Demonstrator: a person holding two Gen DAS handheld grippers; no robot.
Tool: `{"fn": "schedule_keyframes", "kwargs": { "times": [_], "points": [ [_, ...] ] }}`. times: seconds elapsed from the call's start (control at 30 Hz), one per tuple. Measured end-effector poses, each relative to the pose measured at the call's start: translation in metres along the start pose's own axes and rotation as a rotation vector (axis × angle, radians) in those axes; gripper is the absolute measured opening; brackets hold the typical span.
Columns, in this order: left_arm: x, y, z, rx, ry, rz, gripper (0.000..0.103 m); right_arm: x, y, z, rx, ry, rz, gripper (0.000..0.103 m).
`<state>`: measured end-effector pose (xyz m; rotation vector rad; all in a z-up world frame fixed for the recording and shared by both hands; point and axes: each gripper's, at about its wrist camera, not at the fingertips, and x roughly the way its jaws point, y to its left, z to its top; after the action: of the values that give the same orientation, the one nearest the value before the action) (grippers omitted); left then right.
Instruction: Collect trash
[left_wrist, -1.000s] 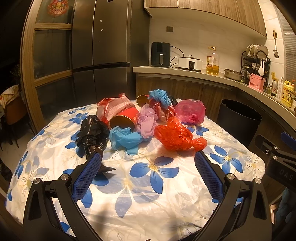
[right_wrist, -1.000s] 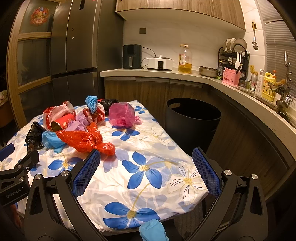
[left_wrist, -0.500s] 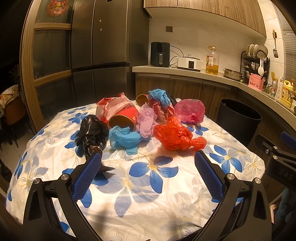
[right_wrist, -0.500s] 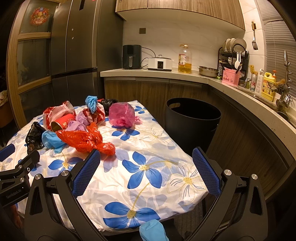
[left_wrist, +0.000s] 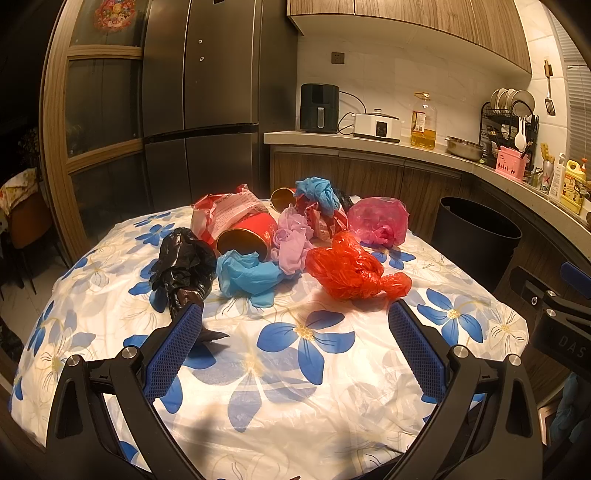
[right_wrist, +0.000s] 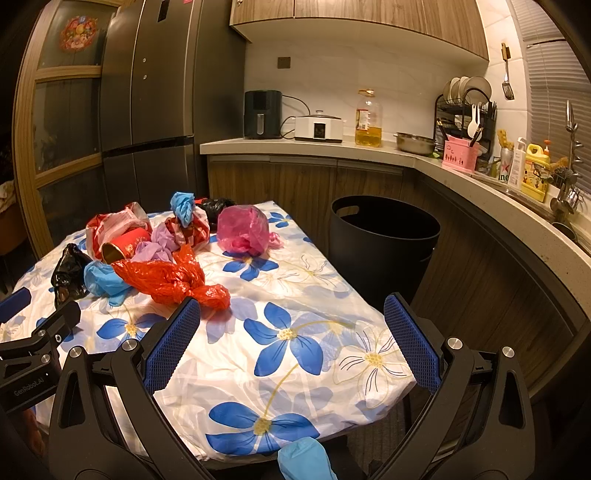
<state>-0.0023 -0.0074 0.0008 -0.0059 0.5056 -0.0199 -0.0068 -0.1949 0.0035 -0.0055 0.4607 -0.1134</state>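
Note:
A heap of trash lies on the flowered table (left_wrist: 295, 369): a red plastic bag (left_wrist: 351, 271) (right_wrist: 166, 277), a black bag (left_wrist: 183, 266), a blue bag (left_wrist: 245, 275), a pink bag (left_wrist: 376, 221) (right_wrist: 242, 229), a lilac bag (left_wrist: 291, 240) and a red can (left_wrist: 249, 236) on its side. My left gripper (left_wrist: 295, 325) is open and empty, short of the heap. My right gripper (right_wrist: 291, 317) is open and empty over the table's right part (right_wrist: 295, 332). A black bin (right_wrist: 384, 240) (left_wrist: 476, 243) stands right of the table.
A kitchen counter (right_wrist: 369, 151) runs behind and along the right, with an air fryer (right_wrist: 262, 114), a cooker, an oil bottle (right_wrist: 367, 118) and a dish rack. A dark fridge (left_wrist: 207, 110) stands behind the table. A blue-gloved hand (right_wrist: 303, 461) shows below.

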Motion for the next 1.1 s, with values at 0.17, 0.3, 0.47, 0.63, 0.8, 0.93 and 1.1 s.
{"fn": "schedule_keyframes", "kwargs": {
  "times": [0.17, 0.3, 0.47, 0.63, 0.8, 0.93, 1.1],
  "points": [
    [0.0001, 0.0003, 0.0, 0.0, -0.001, 0.001, 0.097, -0.0001, -0.0013, 0.0001, 0.0, 0.0, 0.0, 0.098],
    [0.0001, 0.0005, 0.0, 0.001, 0.0, 0.0, 0.097, -0.0004, -0.0018, 0.0003, 0.0, -0.002, 0.0, 0.098],
    [0.0001, -0.0001, 0.0002, -0.001, 0.0, 0.001, 0.097, -0.0006, -0.002, 0.0003, 0.0, -0.001, 0.0, 0.098],
    [0.0002, 0.0007, 0.0, 0.0, 0.0, 0.0, 0.097, -0.0009, 0.0006, 0.0, 0.0, -0.003, 0.001, 0.098],
    [0.0002, 0.0007, 0.0001, -0.001, 0.0, 0.0, 0.097, -0.0005, 0.0009, -0.0002, 0.0, -0.002, 0.0, 0.098],
    [0.0005, 0.0007, 0.0001, -0.001, 0.001, 0.001, 0.097, 0.0002, -0.0021, -0.0004, 0.001, -0.003, 0.0, 0.098],
    [0.0003, -0.0001, -0.0003, -0.002, 0.001, 0.001, 0.097, 0.0002, -0.0034, -0.0004, 0.0, -0.003, 0.002, 0.098]
  ]
}}
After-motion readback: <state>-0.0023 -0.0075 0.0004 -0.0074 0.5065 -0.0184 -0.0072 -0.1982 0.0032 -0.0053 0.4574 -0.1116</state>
